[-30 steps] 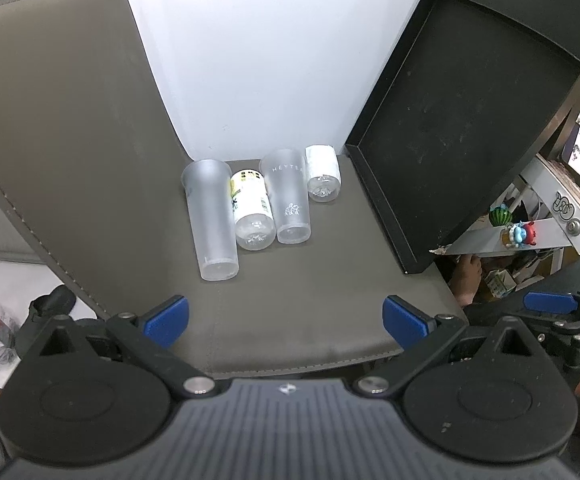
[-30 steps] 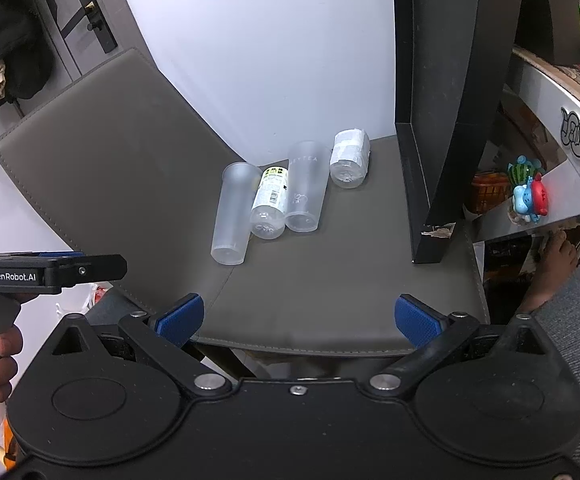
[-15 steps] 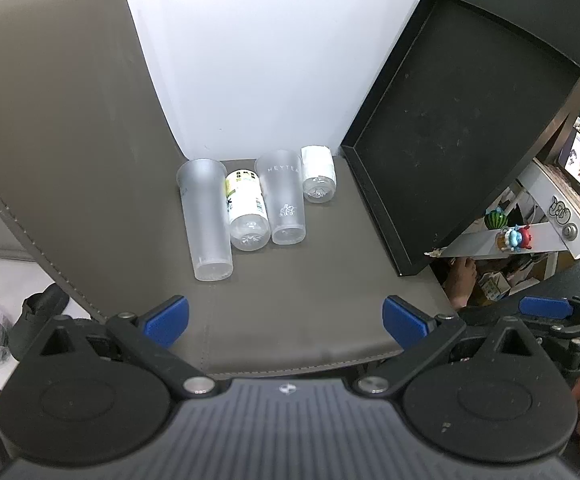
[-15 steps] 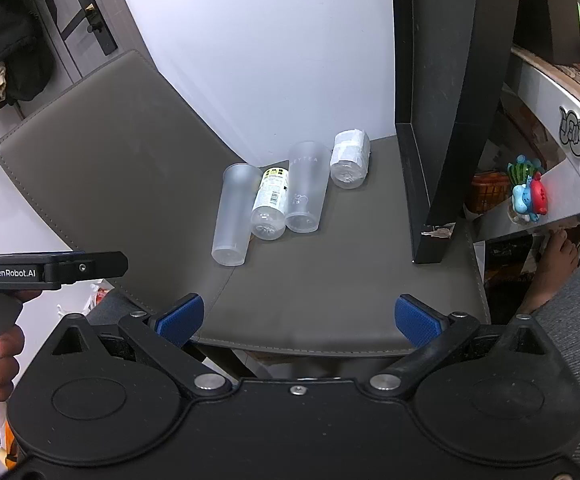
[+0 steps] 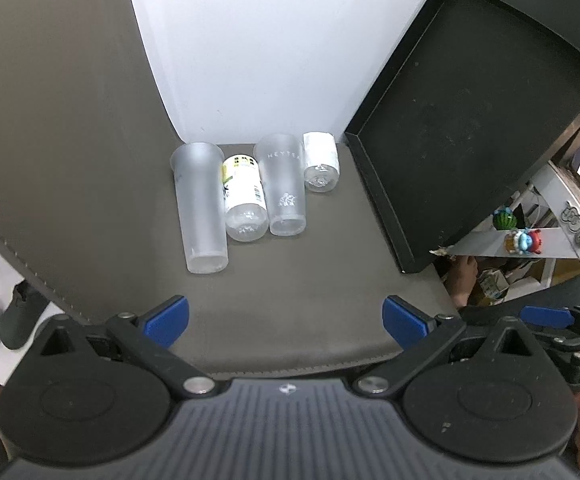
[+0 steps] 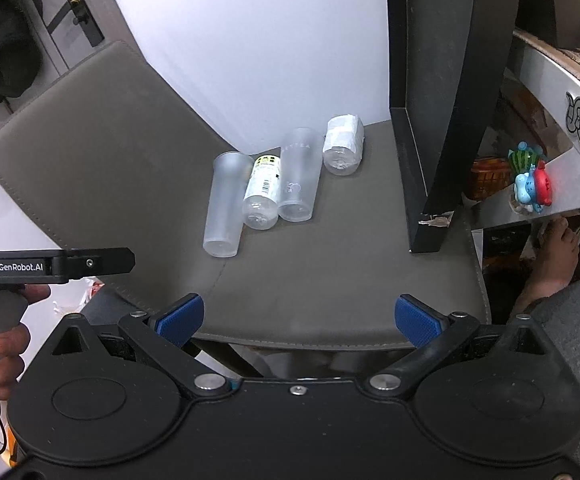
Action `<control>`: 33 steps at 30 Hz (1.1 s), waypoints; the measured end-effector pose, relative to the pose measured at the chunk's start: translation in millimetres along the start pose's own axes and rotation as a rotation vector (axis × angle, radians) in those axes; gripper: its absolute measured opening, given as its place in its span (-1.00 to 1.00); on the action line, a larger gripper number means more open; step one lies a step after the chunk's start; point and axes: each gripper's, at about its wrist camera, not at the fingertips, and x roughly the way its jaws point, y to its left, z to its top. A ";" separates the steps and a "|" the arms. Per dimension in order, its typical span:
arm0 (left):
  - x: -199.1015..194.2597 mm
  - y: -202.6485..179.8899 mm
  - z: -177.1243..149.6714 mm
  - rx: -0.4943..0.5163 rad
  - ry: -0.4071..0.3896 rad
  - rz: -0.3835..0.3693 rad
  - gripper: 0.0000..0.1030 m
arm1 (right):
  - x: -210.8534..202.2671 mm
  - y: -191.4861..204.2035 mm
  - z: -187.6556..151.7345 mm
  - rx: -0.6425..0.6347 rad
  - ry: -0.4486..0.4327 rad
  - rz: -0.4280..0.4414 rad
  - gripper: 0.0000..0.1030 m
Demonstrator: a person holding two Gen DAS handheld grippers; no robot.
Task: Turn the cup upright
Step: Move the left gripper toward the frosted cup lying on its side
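Note:
Two frosted cups lie on their sides on the grey seat (image 5: 290, 304): a tall cup (image 5: 201, 206) (image 6: 225, 204) at the left and a shorter printed cup (image 5: 283, 184) (image 6: 298, 176). Their bases face me. A bottle with a yellow label (image 5: 243, 196) (image 6: 263, 190) lies between them, and a white-wrapped bottle (image 5: 320, 161) (image 6: 343, 146) lies to the right. My left gripper (image 5: 285, 320) is open and empty, well short of the cups. My right gripper (image 6: 298, 320) is open and empty over the seat's front edge.
A black tray (image 5: 470, 120) (image 6: 422, 120) leans upright at the seat's right side. The grey seat back (image 5: 57, 120) rises at the left, a white wall behind. A shelf with small toys (image 6: 530, 180) stands to the right. The other hand-held gripper (image 6: 49, 266) shows at the left.
The left gripper has drifted slightly, so the cups sit a little further left and lower in its view. The right view is almost unchanged. Both grippers stay open.

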 end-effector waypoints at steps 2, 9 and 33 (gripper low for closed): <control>4.1 0.9 2.3 -0.001 0.003 -0.002 0.98 | 2.9 0.4 1.5 0.001 0.008 -0.005 1.00; 19.4 9.2 12.3 -0.025 0.009 -0.026 0.98 | 13.0 1.8 8.9 0.004 0.016 -0.028 1.00; 88.2 26.8 60.8 -0.088 0.035 0.042 0.93 | 67.2 -6.6 29.0 0.100 0.007 -0.048 0.99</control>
